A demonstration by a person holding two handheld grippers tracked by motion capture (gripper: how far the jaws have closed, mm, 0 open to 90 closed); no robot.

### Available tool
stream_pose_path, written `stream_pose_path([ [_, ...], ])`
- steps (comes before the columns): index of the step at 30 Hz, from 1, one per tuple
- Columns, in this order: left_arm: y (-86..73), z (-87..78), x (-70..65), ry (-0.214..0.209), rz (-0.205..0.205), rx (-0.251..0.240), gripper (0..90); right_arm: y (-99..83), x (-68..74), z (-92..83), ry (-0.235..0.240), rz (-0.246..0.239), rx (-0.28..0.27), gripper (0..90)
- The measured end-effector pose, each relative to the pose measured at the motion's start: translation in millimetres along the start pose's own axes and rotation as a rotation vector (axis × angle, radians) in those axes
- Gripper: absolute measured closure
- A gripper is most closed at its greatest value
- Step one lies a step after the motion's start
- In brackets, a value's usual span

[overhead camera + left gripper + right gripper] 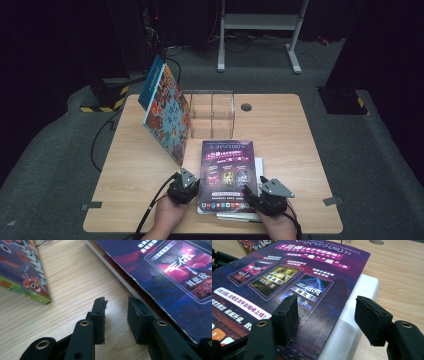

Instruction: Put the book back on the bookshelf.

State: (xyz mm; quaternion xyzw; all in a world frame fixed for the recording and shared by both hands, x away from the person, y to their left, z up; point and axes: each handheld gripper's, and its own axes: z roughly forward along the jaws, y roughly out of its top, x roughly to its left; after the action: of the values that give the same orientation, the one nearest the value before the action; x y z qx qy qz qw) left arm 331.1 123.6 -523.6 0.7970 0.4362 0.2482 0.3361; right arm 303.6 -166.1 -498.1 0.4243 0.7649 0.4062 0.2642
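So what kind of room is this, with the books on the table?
Probably a lab or recording studio: a wooden table ringed by dark curtains, hazard-striped stand bases, cables on grey carpet, and a metal rack behind.

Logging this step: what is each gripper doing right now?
Left gripper: jaws open, empty, over bare table beside the purple booklet.
Right gripper: jaws open, straddling the booklet's right edge, not clamping it.

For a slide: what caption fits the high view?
Two grippers flank a purple book; another book leans.
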Motion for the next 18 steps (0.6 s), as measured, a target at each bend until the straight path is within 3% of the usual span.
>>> stream_pose_path([
  [9,1.4,1.2,-0.3,-0.023,-0.004,0.000,72.2,-0.3,1.4,-1.6,-0.009,-0.006,0.010,38.0],
  [18,6.2,4.6,-9.2,-0.043,0.000,-0.008,73.6,-4.8,-3.7,-9.0,-0.025,0.010,0.013,37.7],
])
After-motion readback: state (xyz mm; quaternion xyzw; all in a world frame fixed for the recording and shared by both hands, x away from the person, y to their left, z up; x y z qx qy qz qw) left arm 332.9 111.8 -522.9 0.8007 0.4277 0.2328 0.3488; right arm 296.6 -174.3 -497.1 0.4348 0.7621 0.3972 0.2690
